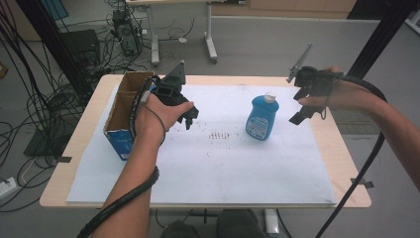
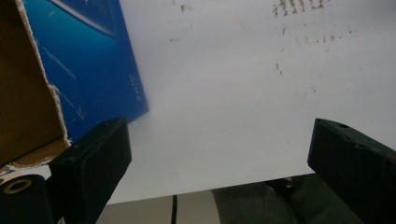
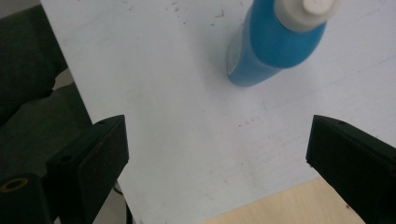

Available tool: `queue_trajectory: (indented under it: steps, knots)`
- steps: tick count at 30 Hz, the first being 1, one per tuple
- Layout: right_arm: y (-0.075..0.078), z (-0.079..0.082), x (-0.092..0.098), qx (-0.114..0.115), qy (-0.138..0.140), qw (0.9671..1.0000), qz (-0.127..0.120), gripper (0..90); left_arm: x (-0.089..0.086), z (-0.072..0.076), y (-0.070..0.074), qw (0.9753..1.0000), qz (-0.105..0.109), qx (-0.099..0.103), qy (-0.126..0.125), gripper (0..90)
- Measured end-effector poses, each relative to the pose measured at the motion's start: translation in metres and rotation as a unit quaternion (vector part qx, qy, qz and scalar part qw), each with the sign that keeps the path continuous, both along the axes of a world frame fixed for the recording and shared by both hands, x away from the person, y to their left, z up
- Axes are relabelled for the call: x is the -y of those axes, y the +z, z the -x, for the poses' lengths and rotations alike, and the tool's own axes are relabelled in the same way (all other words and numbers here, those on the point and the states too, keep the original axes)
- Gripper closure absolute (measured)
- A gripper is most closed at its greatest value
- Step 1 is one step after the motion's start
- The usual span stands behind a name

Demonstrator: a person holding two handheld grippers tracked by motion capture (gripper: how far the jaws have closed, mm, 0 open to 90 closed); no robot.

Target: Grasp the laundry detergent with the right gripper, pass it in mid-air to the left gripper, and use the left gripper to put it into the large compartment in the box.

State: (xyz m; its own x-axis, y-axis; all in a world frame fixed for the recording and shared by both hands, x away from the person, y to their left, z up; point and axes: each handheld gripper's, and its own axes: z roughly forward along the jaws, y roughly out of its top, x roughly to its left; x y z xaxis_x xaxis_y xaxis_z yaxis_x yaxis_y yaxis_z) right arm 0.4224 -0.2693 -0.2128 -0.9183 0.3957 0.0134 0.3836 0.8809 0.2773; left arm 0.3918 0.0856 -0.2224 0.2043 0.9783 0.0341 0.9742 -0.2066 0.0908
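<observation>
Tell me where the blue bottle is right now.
In the high view the bottle stands upright on the white sheet, right of centre, just left of the right gripper and apart from the box.

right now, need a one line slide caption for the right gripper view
Open right tongs hover above the white sheet, short of an upright blue bottle with a white cap.
</observation>
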Motion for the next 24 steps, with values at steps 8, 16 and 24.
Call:
queue_trajectory:
  steps: [8,16,24]
  knots:
    - [-0.018,-0.003,0.020,0.013,-0.038,0.9991,-0.014,4.9,-0.001,0.002,-0.002,1.0000,0.001,-0.003,-0.002,6.6]
    - [-0.033,-0.003,0.031,0.044,-0.067,0.9956,-0.049,4.2,-0.004,0.007,0.002,1.0000,-0.002,0.010,0.000,6.7]
    - [-0.053,-0.002,0.037,0.063,-0.106,0.9873,-0.101,3.9,-0.005,0.009,0.004,0.9999,-0.004,0.011,0.003,6.5]
